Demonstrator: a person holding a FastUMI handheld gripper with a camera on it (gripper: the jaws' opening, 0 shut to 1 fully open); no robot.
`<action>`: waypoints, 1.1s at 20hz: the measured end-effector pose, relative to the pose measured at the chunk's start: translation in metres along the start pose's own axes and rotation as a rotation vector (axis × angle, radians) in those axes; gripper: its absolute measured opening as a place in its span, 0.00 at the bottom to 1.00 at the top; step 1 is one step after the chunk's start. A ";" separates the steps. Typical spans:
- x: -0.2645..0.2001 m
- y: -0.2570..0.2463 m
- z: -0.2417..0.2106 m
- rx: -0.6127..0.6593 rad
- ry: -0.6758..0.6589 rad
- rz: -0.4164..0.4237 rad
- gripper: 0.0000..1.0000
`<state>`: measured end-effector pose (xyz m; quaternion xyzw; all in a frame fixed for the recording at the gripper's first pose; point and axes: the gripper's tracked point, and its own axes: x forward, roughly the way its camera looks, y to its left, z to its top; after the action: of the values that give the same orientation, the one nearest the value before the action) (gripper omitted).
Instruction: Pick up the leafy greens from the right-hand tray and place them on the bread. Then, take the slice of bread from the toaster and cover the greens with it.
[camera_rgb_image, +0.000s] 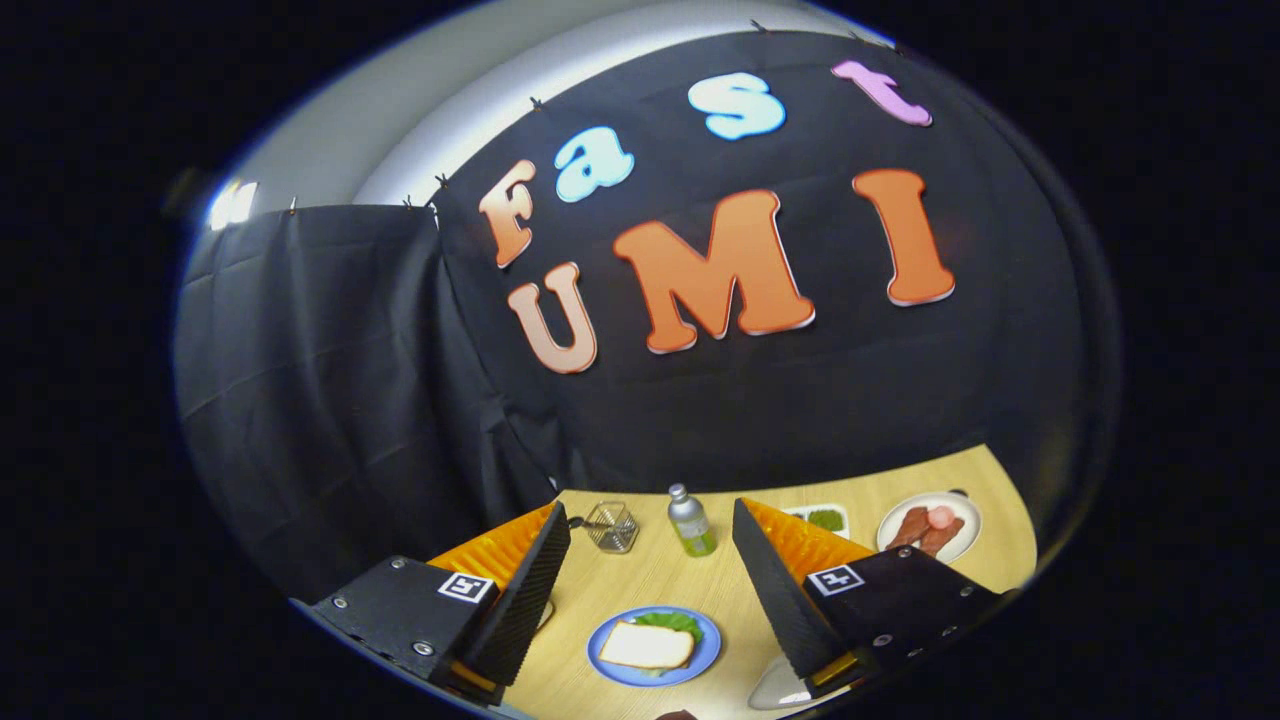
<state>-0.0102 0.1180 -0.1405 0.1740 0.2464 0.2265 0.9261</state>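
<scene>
Two layers: a slice of bread (646, 645) lies on top of leafy greens (672, 622) on the blue plate (706, 652), a green edge showing behind the slice.
Plate position: on the counter (640, 585), between the two fingers and low in front of them.
Tongs (650, 590): spread wide, holding nothing, raised well above the plate.
Progress: judging by the stack, the greens are placed and the covering slice seems to be on; whether a lower slice sits under the greens cannot be told.
Left to do: apparently little, perhaps only drawing away.
Right-hand tray (822, 517): beyond the right finger, some green still in it.
Farther out: a small bottle (691, 521) and a wire basket (611, 526) stand beyond the plate; a white plate of meat (930, 525) sits right of the tray.
Toaster: not identifiable.
</scene>
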 end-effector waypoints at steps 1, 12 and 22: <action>-0.009 0.000 0.014 -0.018 -0.029 -0.018 0.98; -0.076 -0.013 0.124 -0.223 -0.289 -0.198 0.98; -0.103 -0.033 0.150 -0.318 -0.303 -0.381 0.98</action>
<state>0.0009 0.0068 0.0064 0.0089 0.0949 0.0557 0.9939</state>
